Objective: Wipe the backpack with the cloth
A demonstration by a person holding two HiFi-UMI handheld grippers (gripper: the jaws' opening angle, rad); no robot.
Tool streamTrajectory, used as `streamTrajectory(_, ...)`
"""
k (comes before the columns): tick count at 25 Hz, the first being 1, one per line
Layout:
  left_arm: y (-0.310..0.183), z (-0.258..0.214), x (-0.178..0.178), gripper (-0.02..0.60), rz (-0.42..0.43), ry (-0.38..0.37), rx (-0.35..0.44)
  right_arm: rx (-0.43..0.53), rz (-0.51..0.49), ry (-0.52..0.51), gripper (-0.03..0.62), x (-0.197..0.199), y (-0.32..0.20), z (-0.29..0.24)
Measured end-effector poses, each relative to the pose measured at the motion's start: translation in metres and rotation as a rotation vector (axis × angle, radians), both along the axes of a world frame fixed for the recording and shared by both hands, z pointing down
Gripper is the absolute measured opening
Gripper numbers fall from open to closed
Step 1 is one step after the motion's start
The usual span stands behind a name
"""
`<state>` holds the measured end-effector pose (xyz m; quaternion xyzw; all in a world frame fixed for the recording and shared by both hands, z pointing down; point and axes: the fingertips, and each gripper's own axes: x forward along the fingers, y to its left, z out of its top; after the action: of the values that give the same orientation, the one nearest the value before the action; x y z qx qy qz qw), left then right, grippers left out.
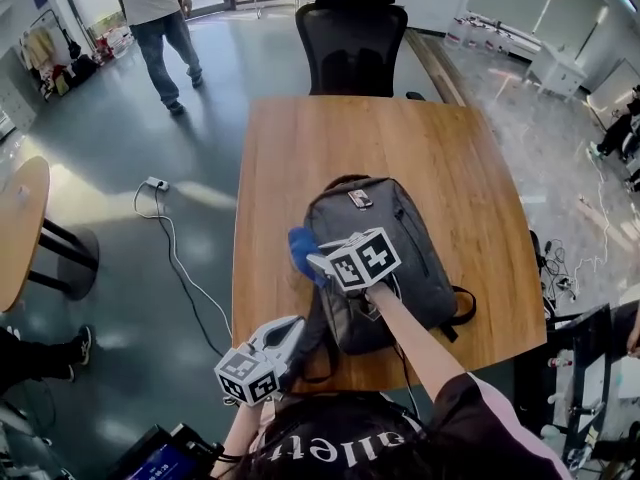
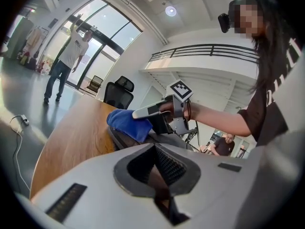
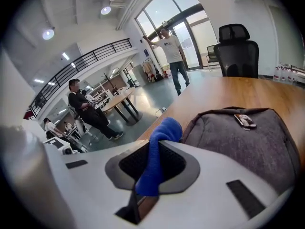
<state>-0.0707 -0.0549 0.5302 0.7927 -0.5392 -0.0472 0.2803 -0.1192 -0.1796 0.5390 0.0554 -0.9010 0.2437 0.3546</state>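
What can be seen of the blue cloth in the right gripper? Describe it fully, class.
The cloth is bright blue, soft and fleecy-looking, bunched into a thick fold. The right gripper holds it pinched between its shut jaws, with a rounded wad bulging past the tips and a short end trailing back between them. The wad rests on the side edge of the grey backpack, which lies flat on the wooden table.

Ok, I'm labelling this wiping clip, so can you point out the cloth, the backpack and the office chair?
cloth (image 3: pixel 164 129): right gripper view, on its bunched blue upper end.
backpack (image 1: pixel 400 218): head view, on its grey front panel.
office chair (image 1: pixel 350 46): head view, on the black backrest.
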Motion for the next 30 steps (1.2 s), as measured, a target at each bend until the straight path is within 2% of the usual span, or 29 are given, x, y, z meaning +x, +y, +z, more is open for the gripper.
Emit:
streamTrajectory(7,-0.001,0.000,0.004,0.000,0.016,0.006,0.003,0.016,0.078,-0.010,0.063,0.034,-0.034,-0.013)
streamTrajectory(16,0.000,0.001,0.012,0.000,0.048,0.007,0.003,0.041,0.330,-0.025,0.063,0.140,-0.110,-0.031)
streamTrajectory(23,0.001,0.002,0.010,0.000,0.047,0.007,-0.002,0.018,0.517,0.007,0.063,0.223,-0.150,-0.016)
streamTrajectory(26,0.001,0.001,0.011,0.000,0.051,0.007,-0.003,0.000,0.573,0.026,0.063,0.248,-0.159,-0.007)
streamTrajectory(30,0.002,0.004,0.010,0.000,0.050,0.010,-0.005,-0.018,0.625,0.025,0.063,0.264,-0.165,-0.001)
